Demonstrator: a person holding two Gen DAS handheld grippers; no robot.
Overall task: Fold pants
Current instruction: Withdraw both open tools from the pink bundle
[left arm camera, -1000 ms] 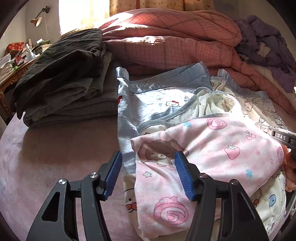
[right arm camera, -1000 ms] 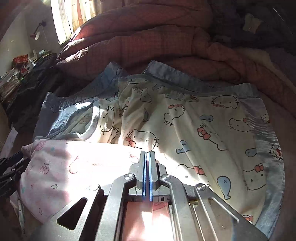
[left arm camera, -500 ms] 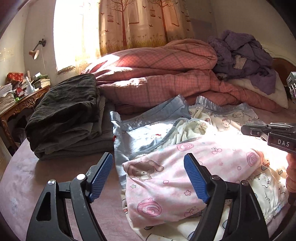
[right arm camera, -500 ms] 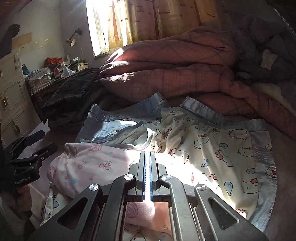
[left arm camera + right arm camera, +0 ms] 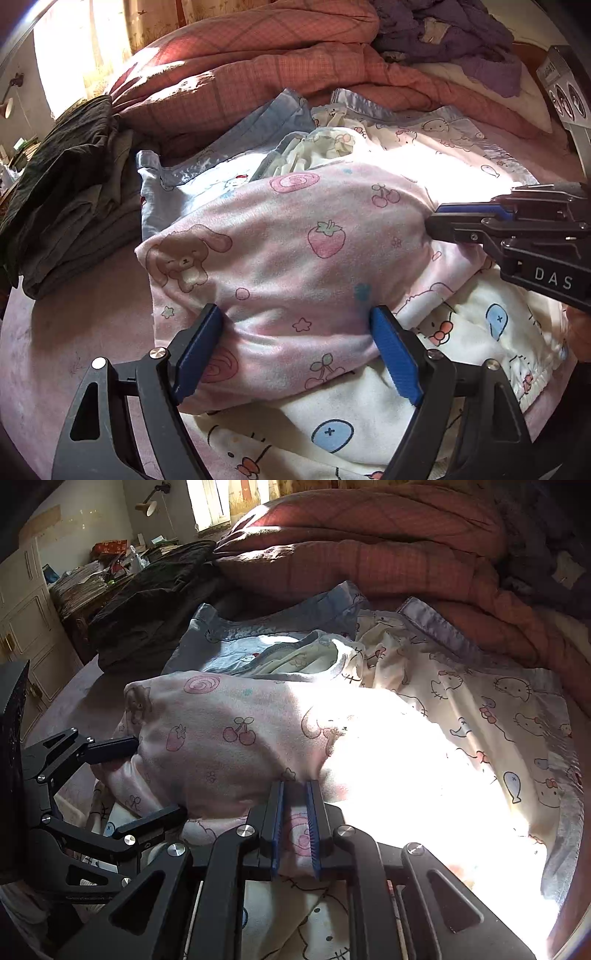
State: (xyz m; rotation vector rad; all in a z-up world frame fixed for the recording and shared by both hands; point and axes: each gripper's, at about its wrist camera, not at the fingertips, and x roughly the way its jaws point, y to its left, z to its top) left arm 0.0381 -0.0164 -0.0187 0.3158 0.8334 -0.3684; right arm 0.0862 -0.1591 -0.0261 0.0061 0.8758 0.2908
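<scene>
The pink cartoon-print pants (image 5: 295, 251) lie folded into a thick bundle on a cream cat-print garment (image 5: 332, 435). My left gripper (image 5: 295, 317) straddles the bundle's near end. Its blue pads (image 5: 199, 350) flank the cloth and its jaws are opening. In the right wrist view the left gripper (image 5: 157, 779) sits at the left end of the pants (image 5: 240, 738). My right gripper (image 5: 296, 788) is at the other end. Its jaws are opening to a narrow gap, with a fold of pink cloth between the pads. The left wrist view shows the right gripper (image 5: 434, 218) at the bundle's right edge.
A stack of dark folded clothes (image 5: 70, 192) lies to the left on the bed. A red checked quilt (image 5: 258, 59) and purple clothes (image 5: 461, 40) are heaped at the back. A cluttered desk (image 5: 88, 587) and a cream cabinet (image 5: 26, 627) stand beyond the bed.
The left gripper's jaws have spread wider around the pink pants. The right gripper's pads, pressed together before, now stand slightly apart. Both grippers have shifted and rolled over the bundle.
</scene>
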